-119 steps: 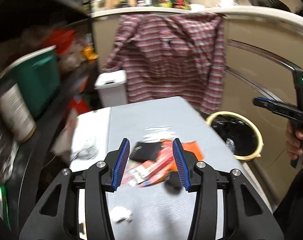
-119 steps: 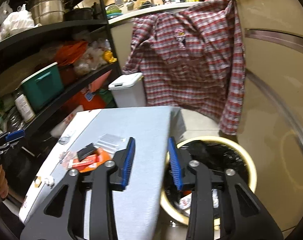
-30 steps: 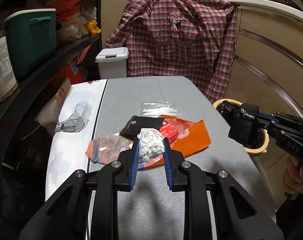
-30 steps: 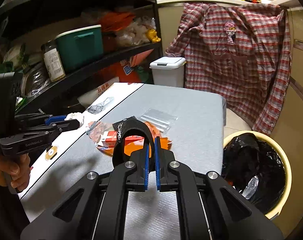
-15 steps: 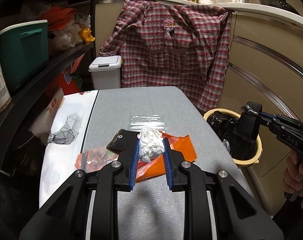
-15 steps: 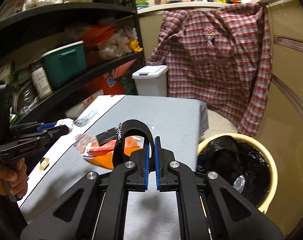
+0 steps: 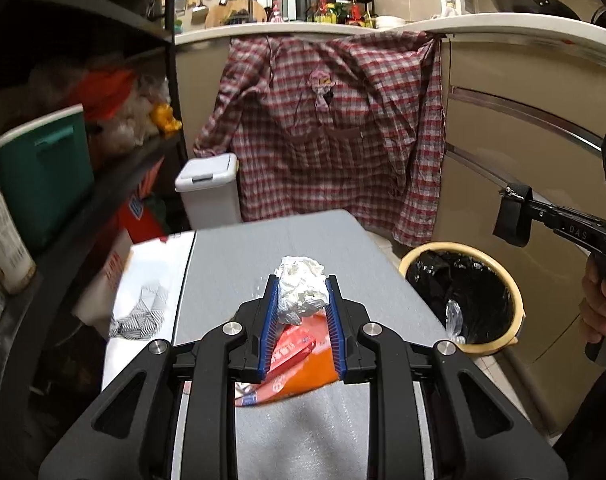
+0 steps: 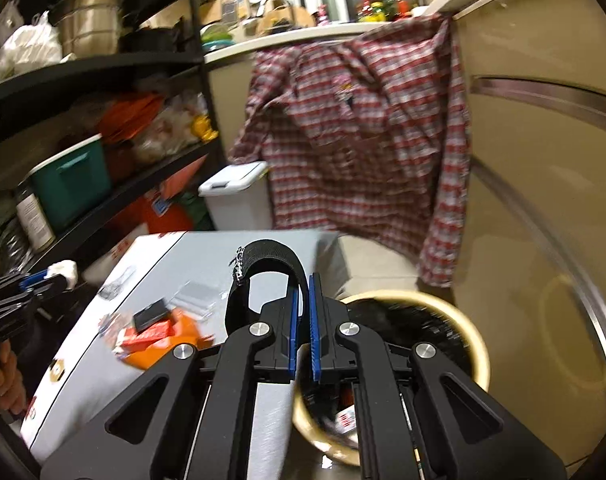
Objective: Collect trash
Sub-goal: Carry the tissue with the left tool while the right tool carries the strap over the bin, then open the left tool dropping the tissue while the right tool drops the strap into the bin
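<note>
My left gripper [image 7: 301,300] is shut on a crumpled white paper ball [image 7: 301,289], held above the grey table [image 7: 239,256]. My right gripper [image 8: 301,308] is shut on a black looped strap [image 8: 263,270] and hangs over the gap between the table edge and the yellow-rimmed bin with a black liner [image 8: 469,334]. In the left wrist view the right gripper [image 7: 523,212] holds the strap [image 7: 512,216] above and beyond the bin [image 7: 483,264]. Orange and red wrappers [image 7: 299,364] and a small black packet [image 8: 151,314] lie on the table.
A black shelf rack [image 7: 115,168] with a green box [image 7: 43,184] stands left of the table. A white lidded bin [image 7: 209,192] and a hanging plaid shirt [image 7: 335,140] are behind it. A clear plastic wrapper [image 8: 197,294] and a white sheet [image 7: 151,280] lie on the table.
Both grippers have risen. The right gripper has carried the strap right, from over the table toward the bin. The left gripper keeps hold of the paper ball.
</note>
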The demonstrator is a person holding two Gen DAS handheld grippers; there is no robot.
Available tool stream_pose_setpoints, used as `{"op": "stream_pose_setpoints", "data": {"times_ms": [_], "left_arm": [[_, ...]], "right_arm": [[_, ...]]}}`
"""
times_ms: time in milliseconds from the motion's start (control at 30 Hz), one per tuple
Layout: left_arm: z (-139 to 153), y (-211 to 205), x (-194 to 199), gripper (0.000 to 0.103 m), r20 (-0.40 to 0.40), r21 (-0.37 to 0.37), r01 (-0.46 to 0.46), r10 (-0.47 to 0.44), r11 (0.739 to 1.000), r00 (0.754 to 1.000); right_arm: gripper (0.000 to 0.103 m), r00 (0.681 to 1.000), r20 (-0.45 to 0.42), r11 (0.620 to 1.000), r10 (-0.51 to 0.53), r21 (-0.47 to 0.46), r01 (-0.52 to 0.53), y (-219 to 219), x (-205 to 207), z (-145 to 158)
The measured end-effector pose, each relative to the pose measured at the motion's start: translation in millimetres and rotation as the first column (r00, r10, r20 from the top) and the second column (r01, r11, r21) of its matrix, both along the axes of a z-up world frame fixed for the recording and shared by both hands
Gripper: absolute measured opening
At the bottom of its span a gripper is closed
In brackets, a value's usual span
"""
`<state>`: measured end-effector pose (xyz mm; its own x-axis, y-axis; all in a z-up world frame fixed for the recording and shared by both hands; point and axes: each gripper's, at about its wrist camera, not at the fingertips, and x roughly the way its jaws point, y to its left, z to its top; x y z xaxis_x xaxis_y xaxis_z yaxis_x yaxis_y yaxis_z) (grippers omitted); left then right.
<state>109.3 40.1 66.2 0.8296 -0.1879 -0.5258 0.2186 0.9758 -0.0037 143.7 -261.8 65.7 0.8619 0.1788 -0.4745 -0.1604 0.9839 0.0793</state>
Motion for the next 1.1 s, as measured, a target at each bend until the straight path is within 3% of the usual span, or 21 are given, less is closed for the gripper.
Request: {"op": "stream_pose_setpoints", "data": {"times_ms": [333, 667, 1100], "left_arm": [[9.1, -44.4, 19.8, 0.023, -0.029, -0.069, 0.010, -0.012, 0.998, 1.000], [4.2, -112.0, 41.9, 0.023, -0.071, -0.110, 0.076, -0.084, 0.991, 0.994], [-10.2, -179.9, 66.3, 0.023, -0.120, -0.124, 0.190, -0.204, 0.974, 0.971]], "right_arm": [[0.006, 0.995, 0.040, 0.996, -0.093, 0.022, 0.092, -48.3, 4.7, 22.1], [0.006, 0.991, -0.007, 0.988, -0.137, 0.068, 0.137, -83.3, 21.2, 21.8], [0.006, 0.986, -0.052, 0.982, -0.155, 0.096, 0.160, -98.6, 39.8, 11.6]]}}
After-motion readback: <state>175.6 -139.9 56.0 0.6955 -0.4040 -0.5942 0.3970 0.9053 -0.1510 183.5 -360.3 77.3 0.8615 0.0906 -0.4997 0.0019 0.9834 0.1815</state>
